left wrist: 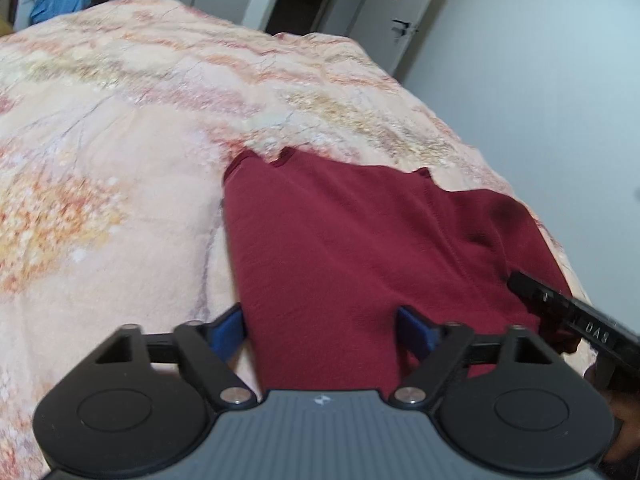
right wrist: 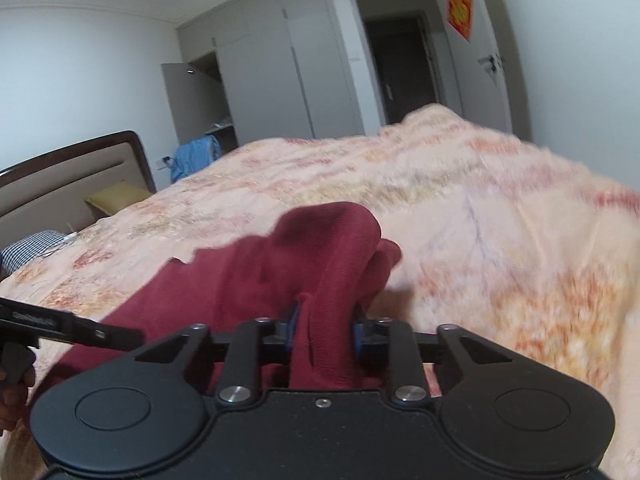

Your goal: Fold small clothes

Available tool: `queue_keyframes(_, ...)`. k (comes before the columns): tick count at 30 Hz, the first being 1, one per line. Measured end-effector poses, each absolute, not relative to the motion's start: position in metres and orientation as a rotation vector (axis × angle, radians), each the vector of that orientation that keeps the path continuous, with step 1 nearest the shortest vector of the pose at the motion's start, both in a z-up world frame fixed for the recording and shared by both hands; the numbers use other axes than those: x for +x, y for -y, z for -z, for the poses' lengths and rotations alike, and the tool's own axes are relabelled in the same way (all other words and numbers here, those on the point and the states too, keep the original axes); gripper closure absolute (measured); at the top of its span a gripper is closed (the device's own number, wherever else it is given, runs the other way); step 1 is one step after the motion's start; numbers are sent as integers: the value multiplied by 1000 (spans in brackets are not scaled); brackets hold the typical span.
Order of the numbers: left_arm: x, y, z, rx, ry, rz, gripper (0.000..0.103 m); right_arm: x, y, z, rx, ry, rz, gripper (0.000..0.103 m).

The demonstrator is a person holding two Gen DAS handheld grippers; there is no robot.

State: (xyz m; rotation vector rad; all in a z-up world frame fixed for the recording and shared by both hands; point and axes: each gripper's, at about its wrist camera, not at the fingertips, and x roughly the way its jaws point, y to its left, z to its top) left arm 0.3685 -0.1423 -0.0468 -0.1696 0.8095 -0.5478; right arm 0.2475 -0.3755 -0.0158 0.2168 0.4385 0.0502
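Note:
A dark red knit garment (left wrist: 360, 248) lies on the bed's peach floral blanket (left wrist: 120, 140). My left gripper (left wrist: 322, 330) is open, its blue pads standing on either side of the garment's near edge, with cloth between them. My right gripper (right wrist: 325, 330) is shut on a bunched fold of the red garment (right wrist: 320, 248) and lifts it above the blanket (right wrist: 500, 220). The right gripper's black body (left wrist: 576, 316) shows at the right edge of the left wrist view, on the garment. The left gripper (right wrist: 60, 322) shows at the left of the right wrist view.
The bed has a brown headboard (right wrist: 72, 168), a yellow pillow (right wrist: 116, 196) and a checked cloth (right wrist: 32, 246) at its far end. A blue garment (right wrist: 196, 156) hangs by an open wardrobe (right wrist: 248, 80). A doorway (right wrist: 404, 68) and white walls stand behind the bed.

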Motion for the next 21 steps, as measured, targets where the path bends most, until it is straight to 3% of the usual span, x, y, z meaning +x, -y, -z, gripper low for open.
queue_keyframes(2,366,144,45,-131,-791,559,38,246,366,8,167,-420,-59,80)
queue_keyframes(3,365,144,45,-127,-783,567,49,245,362,4,141,-412,-60,81)
queue_keyframes(7,365,133,39,-184,-768,587,67,243,343,-14,68,-361,-74,82)
queue_keyframes(15,348,103,-12,-111,-610,552,71,267,298,-36,61,-266,-169,82)
queue_keyframes(21,351,45,-46,-65,-577,411,71,318,261,-24,308,-297,-281,82)
